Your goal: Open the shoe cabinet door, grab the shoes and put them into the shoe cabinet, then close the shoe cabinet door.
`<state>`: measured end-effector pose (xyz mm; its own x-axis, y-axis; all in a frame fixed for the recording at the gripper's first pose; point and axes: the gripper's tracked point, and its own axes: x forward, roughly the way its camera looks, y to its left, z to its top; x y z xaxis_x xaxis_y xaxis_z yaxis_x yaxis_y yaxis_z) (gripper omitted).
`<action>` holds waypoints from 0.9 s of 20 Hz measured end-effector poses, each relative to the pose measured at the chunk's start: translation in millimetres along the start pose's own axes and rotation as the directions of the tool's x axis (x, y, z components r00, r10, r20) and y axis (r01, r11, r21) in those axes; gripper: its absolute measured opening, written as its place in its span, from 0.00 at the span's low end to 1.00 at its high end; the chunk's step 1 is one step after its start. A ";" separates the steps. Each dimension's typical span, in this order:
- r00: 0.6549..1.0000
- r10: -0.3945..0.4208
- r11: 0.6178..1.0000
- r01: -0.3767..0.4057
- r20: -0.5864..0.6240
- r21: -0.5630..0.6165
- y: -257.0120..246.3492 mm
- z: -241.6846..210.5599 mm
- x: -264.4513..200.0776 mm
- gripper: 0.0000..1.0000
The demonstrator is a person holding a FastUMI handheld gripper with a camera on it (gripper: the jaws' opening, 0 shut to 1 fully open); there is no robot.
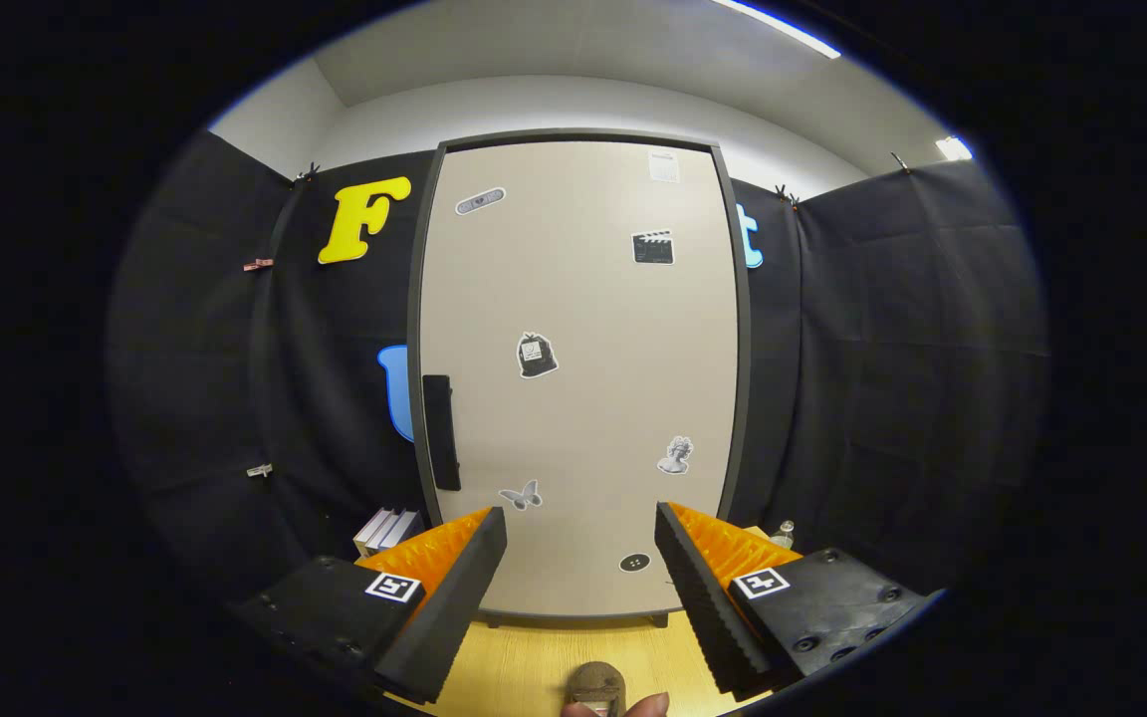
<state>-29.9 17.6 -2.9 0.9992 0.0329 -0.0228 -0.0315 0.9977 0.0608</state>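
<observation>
Cabinet (578, 378) stands upright at the table's (524, 667) far edge, door (583, 329) shut, w/ the handle (441, 431) a dark vertical bar on its left edge. Gripper (581, 573) faces mid-door, fingers wide apart, nothing between them. Step: open door, so shift left, straddle handle, close squarely, then pull (hinge prob. right side). Shoe (595, 685) sits just under the fingers at the table's near edge.

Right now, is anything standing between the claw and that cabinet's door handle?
Nothing visible does. The claw is open, facing the shut cabinet door, and the dark handle on the door's left edge lies beyond the left finger with only open space before it. Books stand lower, beside the cabinet.
</observation>
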 end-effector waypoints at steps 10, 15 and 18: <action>1.000 0.008 1.000 -0.008 0.020 0.019 17.2 9.6 25.4 0.98; 0.998 0.052 0.998 -0.054 0.037 0.041 59.2 17.4 70.1 0.98; 0.998 0.061 0.997 -0.062 0.033 0.044 81.7 12.3 102.5 0.98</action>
<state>70.2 101.7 12.0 0.9957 0.0914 0.0135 -0.0924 0.9901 0.1060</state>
